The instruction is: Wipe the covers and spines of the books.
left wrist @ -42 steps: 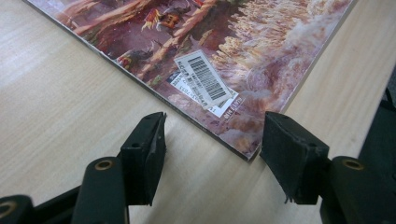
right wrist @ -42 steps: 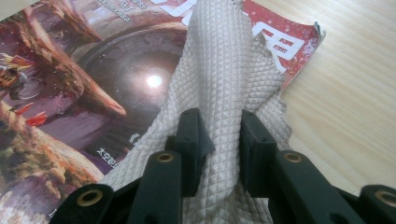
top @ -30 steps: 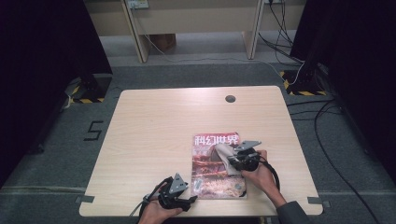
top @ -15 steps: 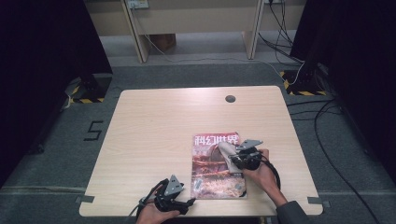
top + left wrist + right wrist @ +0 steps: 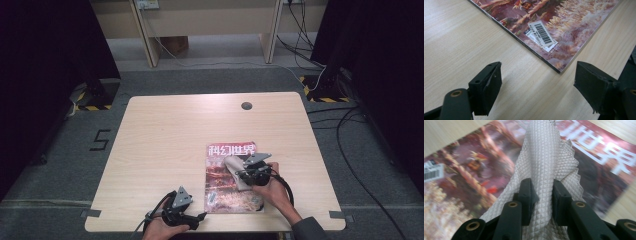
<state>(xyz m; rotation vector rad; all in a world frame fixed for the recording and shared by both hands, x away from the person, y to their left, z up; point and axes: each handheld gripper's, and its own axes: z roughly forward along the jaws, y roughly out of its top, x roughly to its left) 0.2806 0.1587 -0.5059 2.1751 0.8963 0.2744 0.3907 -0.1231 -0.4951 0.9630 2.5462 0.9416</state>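
Right gripper (image 5: 540, 195) clamped on grey cloth (image 5: 546, 162) hiding part of blurred magazine cover (image 5: 469, 170), left gripper (image 5: 537, 85) jaws just opened wide, nothing between them

The cloth (image 5: 546, 157) is pale grey with a tiny diamond pattern. The magazine (image 5: 220, 182) has a red and tan picture cover, big white letters and a white barcode sticker (image 5: 544, 33). The table (image 5: 170, 135) is light wood.

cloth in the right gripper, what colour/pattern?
Pale grey cloth with a fine quilted diamond texture, seen best in the right gripper view.
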